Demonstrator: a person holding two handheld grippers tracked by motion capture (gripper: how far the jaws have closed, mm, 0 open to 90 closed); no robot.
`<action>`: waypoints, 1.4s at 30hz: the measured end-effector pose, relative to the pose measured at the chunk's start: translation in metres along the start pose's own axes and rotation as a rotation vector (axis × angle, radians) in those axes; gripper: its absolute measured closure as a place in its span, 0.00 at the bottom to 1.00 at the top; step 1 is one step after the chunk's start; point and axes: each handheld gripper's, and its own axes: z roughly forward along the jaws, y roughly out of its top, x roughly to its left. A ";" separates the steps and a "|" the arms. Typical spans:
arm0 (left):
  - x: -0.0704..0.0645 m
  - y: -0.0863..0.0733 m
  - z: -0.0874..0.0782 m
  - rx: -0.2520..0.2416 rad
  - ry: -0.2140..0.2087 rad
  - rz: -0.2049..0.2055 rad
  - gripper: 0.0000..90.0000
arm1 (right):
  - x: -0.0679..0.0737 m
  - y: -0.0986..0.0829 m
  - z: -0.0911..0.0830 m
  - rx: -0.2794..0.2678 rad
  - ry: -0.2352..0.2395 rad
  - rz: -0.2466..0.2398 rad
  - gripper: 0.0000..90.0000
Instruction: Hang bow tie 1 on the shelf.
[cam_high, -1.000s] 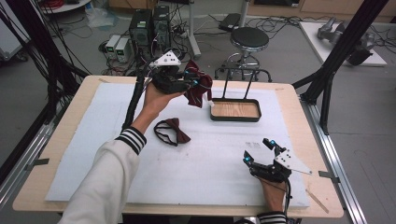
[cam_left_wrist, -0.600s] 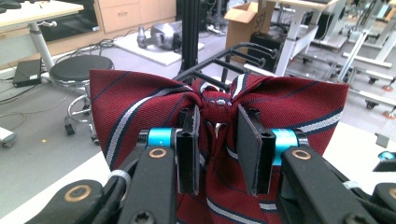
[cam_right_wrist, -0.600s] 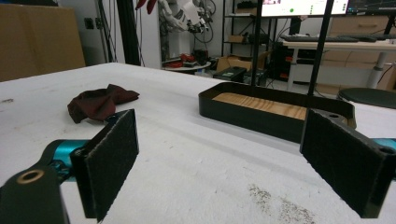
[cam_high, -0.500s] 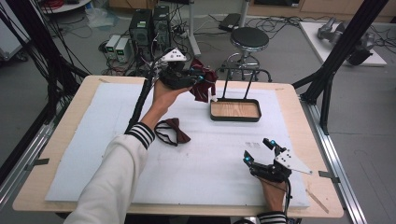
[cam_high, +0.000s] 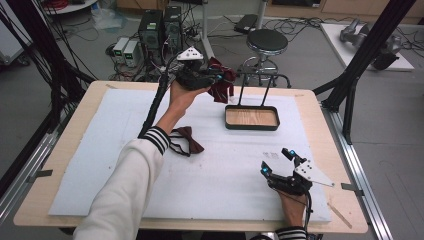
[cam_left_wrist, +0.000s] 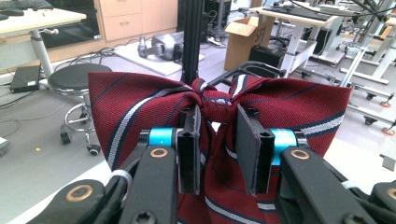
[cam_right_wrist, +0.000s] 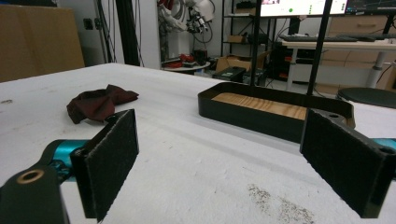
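Note:
A striped dark red bow tie (cam_high: 221, 84) (cam_left_wrist: 219, 112) hangs in the air at the table's far edge, with my left gripper (cam_high: 210, 77) (cam_left_wrist: 217, 149) shut on its knot. It is just left of the black rack's top bar (cam_high: 257, 75). A second dark red bow tie (cam_high: 186, 140) (cam_right_wrist: 99, 105) lies flat on the white mat. The rack's wooden tray (cam_high: 251, 118) (cam_right_wrist: 275, 108) stands at the far middle. My right gripper (cam_high: 278, 162) (cam_right_wrist: 233, 161) rests on the mat near the front right, open, with nothing between its pads.
The white mat (cam_high: 100, 145) covers most of the wooden table (cam_high: 330, 125). Two thin black posts (cam_high: 242, 90) rise from the tray to the bar. A stool (cam_high: 266, 42) and computer cases (cam_high: 152, 30) stand on the floor beyond the far edge.
My left gripper has carried the striped bow tie upward and to the right, toward the rack's top bar. The right gripper has stayed still.

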 end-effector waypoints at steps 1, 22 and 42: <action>0.001 -0.001 0.001 0.004 -0.002 -0.002 0.79 | 0.000 0.000 0.000 0.000 0.000 0.000 0.12; 0.015 -0.017 0.024 0.020 0.019 -0.042 0.79 | 0.000 0.000 0.000 0.004 -0.003 -0.002 0.12; 0.017 -0.015 0.033 0.025 0.060 -0.072 0.79 | 0.001 0.000 0.000 0.002 -0.003 -0.006 0.12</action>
